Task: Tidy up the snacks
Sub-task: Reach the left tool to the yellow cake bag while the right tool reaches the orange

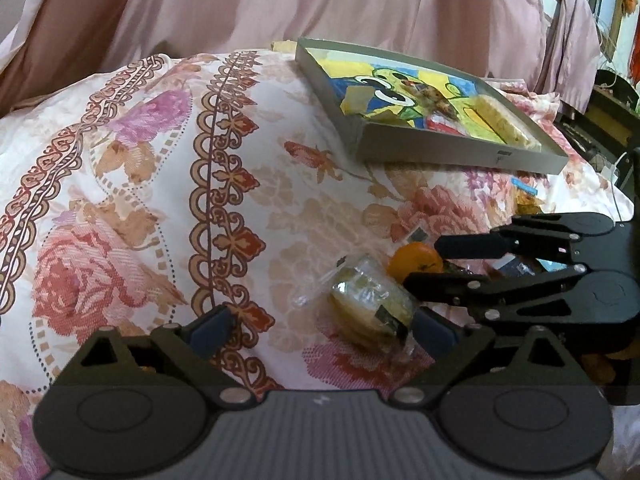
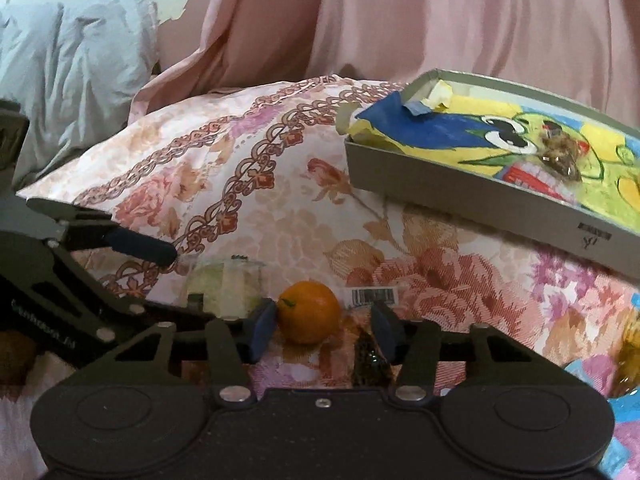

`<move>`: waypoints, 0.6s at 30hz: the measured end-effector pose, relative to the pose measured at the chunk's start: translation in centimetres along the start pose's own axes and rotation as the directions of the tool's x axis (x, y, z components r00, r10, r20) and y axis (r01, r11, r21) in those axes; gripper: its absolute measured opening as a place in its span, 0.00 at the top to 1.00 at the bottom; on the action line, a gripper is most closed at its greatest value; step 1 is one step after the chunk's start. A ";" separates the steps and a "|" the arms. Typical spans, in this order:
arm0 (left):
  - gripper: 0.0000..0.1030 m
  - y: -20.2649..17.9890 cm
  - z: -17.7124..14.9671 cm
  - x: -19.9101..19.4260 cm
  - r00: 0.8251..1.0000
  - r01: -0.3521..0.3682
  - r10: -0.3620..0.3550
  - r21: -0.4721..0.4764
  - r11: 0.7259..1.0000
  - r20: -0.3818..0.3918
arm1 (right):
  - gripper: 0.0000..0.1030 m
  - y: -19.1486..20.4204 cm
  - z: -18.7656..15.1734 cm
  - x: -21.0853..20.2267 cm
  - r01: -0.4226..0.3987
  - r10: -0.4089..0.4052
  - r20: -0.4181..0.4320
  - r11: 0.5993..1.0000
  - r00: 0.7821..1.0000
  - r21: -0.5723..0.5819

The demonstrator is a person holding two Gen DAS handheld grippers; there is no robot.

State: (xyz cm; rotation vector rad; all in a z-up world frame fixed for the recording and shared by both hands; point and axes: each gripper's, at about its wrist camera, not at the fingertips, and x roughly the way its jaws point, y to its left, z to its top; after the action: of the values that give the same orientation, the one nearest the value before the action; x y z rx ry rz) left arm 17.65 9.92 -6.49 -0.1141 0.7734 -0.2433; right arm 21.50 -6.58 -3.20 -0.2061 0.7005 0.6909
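Observation:
A clear-wrapped pale cake (image 1: pixel 372 304) lies on the floral bedcover between the wide-apart fingers of my left gripper (image 1: pixel 322 330), close to the right finger; the gripper is open. Beside it sits a small orange (image 2: pixel 310 312) between the fingers of my right gripper (image 2: pixel 324 330). The left pad is at the orange's skin, while the right pad stands a gap away, so this gripper is open. A dark wrapped snack (image 2: pixel 368 356) lies under the right finger. Up the slope rests a shallow grey box (image 1: pixel 440 148) lined with a cartoon drawing, with a brown wrapped snack (image 2: pixel 560 156) inside.
The bedcover (image 1: pixel 160 200) humps up over a pillow on the left. Pink drapes (image 1: pixel 360 0) hang behind. A barcode wrapper (image 2: pixel 374 295) lies past the orange, and blue-wrapped snacks (image 2: pixel 628 360) lie at the right. Grey bedding (image 2: pixel 72 68) is piled far left.

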 end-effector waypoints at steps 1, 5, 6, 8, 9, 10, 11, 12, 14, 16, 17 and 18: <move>0.07 0.0 0.0 -0.1 1.000 -0.001 0.001 -0.004 1.000 0.002 | 0.52 0.1 -0.1 -0.1 0.006 -0.006 -0.002 1.000 1.000 -0.013; 0.08 0.3 0.1 -0.1 1.000 0.003 -0.003 -0.042 0.999 0.007 | 0.52 0.7 -0.3 -0.4 0.030 -0.030 -0.003 0.997 1.000 -0.067; 0.08 0.3 0.2 -0.1 1.000 0.009 -0.009 -0.057 0.998 0.008 | 0.51 0.9 -0.4 -0.3 0.033 -0.033 0.001 0.997 0.999 -0.076; 0.08 0.6 0.3 -0.2 1.000 0.027 -0.026 -0.091 0.996 0.010 | 0.49 1.2 -0.4 0.3 0.037 -0.038 -0.006 0.995 0.999 -0.088; 0.08 0.7 0.4 -0.2 0.999 0.033 -0.032 -0.107 0.994 0.012 | 0.48 1.4 -0.4 0.6 0.039 -0.040 -0.004 0.995 0.999 -0.093; 0.08 0.9 0.4 -0.2 0.999 0.043 -0.041 -0.129 0.991 0.013 | 0.48 1.5 -0.5 0.7 0.042 -0.043 -0.003 0.994 0.999 -0.099; 0.08 1.0 0.4 -0.2 0.999 0.050 -0.048 -0.145 0.988 0.013 | 0.48 1.7 -0.5 0.8 0.046 -0.046 0.000 0.993 0.999 -0.106; 0.08 1.0 0.4 -0.1 0.998 0.056 -0.055 -0.159 0.986 0.013 | 0.48 1.7 -0.4 0.8 0.047 -0.047 0.000 0.993 0.999 -0.106; 0.09 0.8 0.5 0.1 0.998 0.058 -0.057 -0.170 0.984 0.014 | 0.49 1.7 -0.4 0.9 0.047 -0.047 0.001 0.994 0.999 -0.096; 0.14 0.4 0.5 0.2 0.998 0.055 -0.055 -0.157 0.986 0.007 | 0.54 1.8 -0.5 0.9 0.061 -0.061 0.004 0.993 0.998 -0.099; 0.17 0.0 0.5 0.3 0.999 0.048 -0.049 -0.145 0.988 -0.003 | 0.57 1.9 -0.5 0.9 0.071 -0.071 0.004 0.992 0.997 -0.104; 0.21 -0.3 0.5 0.4 0.999 0.034 -0.036 -0.131 0.991 -0.013 | 0.61 2.0 -0.5 0.8 0.079 -0.079 0.006 0.991 0.997 -0.108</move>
State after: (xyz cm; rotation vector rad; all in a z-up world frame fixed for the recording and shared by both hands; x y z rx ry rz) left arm 18.28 9.51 -6.35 -0.2504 0.8034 -0.2269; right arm 20.38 -4.83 -3.97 -0.3307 0.6507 0.6537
